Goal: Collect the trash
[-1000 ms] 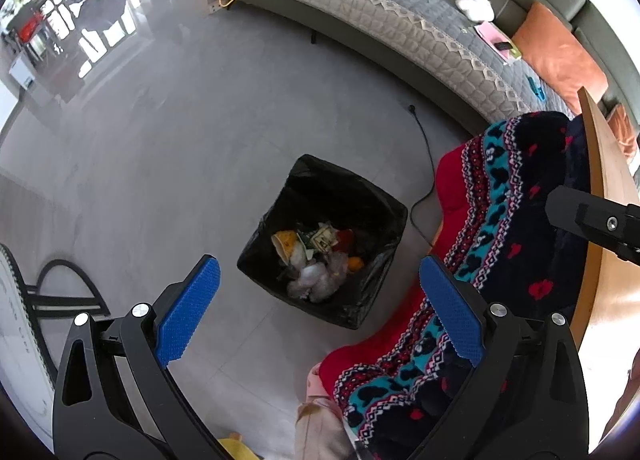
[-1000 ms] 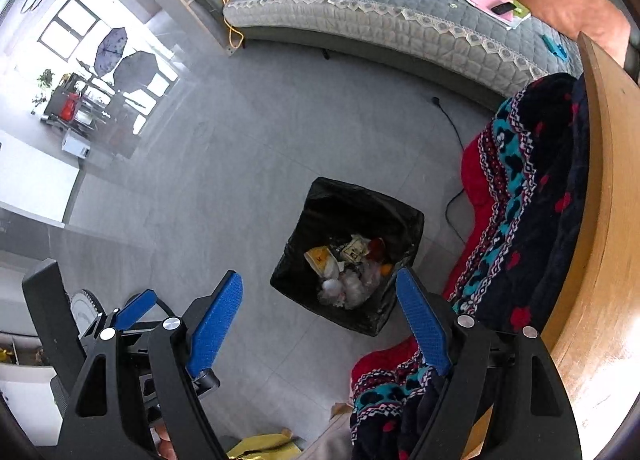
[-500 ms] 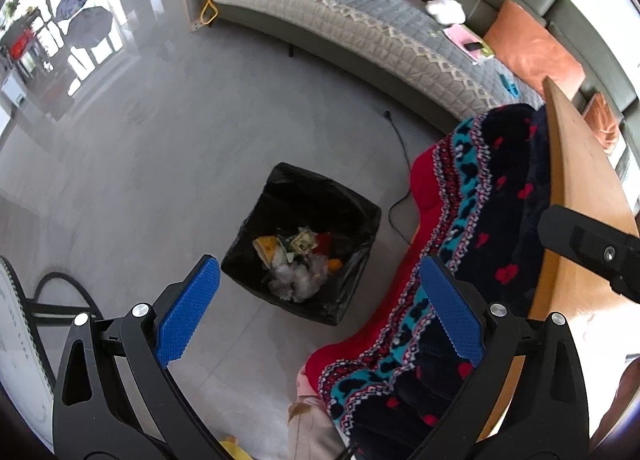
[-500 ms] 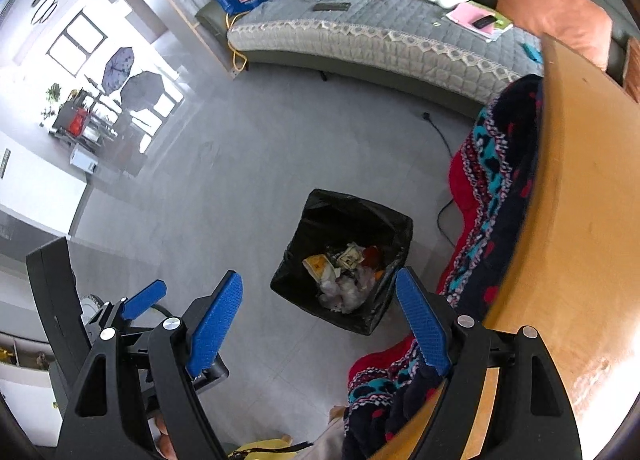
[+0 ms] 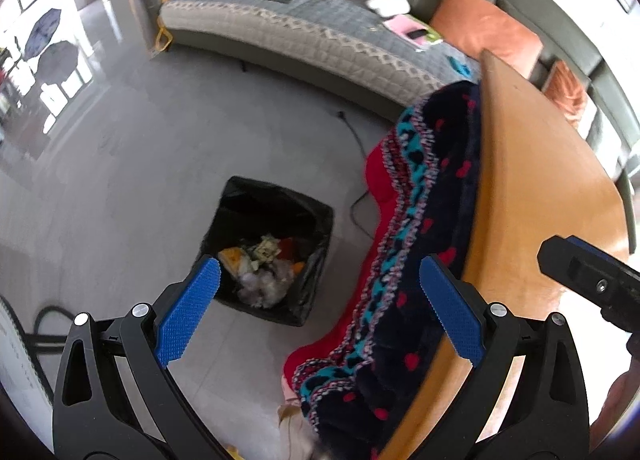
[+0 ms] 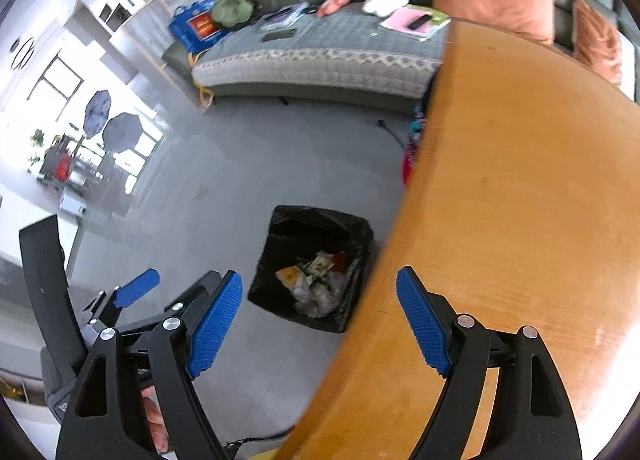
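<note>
A black-lined trash bin (image 5: pixel 240 199) stands on the grey floor, holding crumpled paper, wrappers and orange scraps (image 5: pixel 260 268). It also shows in the right wrist view (image 6: pixel 288 227), beside the wooden table (image 6: pixel 520 199). My left gripper (image 5: pixel 316 308) is open and empty, high above the floor between the bin and the table edge. My right gripper (image 6: pixel 320 320) is open and empty, above the table's left edge. The left gripper (image 6: pixel 136 292) shows at lower left in the right wrist view.
A patterned red, teal and black blanket (image 5: pixel 420 219) hangs from the table (image 5: pixel 540 199) edge. A grey sofa (image 5: pixel 300 31) with orange cushions (image 5: pixel 484 27) and small items runs along the back. A black cable (image 5: pixel 356 195) lies on the floor.
Both grippers have risen and swung right: the bin has slid away and the table top fills more of both views. Both jaws stay open.
</note>
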The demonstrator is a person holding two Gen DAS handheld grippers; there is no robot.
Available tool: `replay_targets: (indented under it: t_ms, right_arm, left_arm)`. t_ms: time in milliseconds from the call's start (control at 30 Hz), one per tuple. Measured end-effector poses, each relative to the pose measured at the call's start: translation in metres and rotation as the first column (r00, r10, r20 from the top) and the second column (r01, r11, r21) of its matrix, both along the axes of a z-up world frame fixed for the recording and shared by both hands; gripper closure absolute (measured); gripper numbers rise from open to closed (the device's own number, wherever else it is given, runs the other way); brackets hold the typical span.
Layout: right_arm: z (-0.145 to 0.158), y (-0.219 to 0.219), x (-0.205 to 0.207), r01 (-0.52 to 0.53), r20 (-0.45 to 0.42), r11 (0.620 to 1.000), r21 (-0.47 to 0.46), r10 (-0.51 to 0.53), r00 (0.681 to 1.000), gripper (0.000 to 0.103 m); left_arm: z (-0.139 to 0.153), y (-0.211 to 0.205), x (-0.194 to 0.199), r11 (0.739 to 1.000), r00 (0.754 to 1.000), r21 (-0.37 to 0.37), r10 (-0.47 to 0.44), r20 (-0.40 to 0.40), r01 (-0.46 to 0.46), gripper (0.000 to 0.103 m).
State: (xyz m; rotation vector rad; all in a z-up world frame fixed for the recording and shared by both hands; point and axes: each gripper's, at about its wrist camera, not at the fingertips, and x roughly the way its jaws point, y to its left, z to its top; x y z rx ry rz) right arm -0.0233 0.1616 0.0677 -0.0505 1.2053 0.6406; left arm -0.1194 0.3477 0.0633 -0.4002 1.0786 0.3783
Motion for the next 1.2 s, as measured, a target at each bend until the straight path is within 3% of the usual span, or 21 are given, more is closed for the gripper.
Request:
replay_targets:
  t_ms: [300, 600, 1200]
  right_arm:
    - [0.001, -0.075, 0.017, 0.115, 0.014, 0.993, 0.025, -0.116, 0.993, 0.023]
    - [-0.004, -0.157, 0.027, 0.241, 0.036, 0.97, 0.023, -0.242, 0.97, 0.023]
    - [-0.049, -0.333, 0.027, 0.448, 0.061, 0.894, -0.01, -0.447, 0.893, 0.023]
  left_arm:
    - [0.008, -0.067, 0.039, 0.992, 0.992, 0.003, -0.125, 0.015, 0.125, 0.006]
    - [0.013, -0.135, 0.072, 0.968, 0.968, 0.013, -0.251, 0.025, 0.251, 0.006]
    - [-0.016, -0.306, 0.115, 0.879, 0.879, 0.034, -0.477, 0.012, 0.476, 0.006]
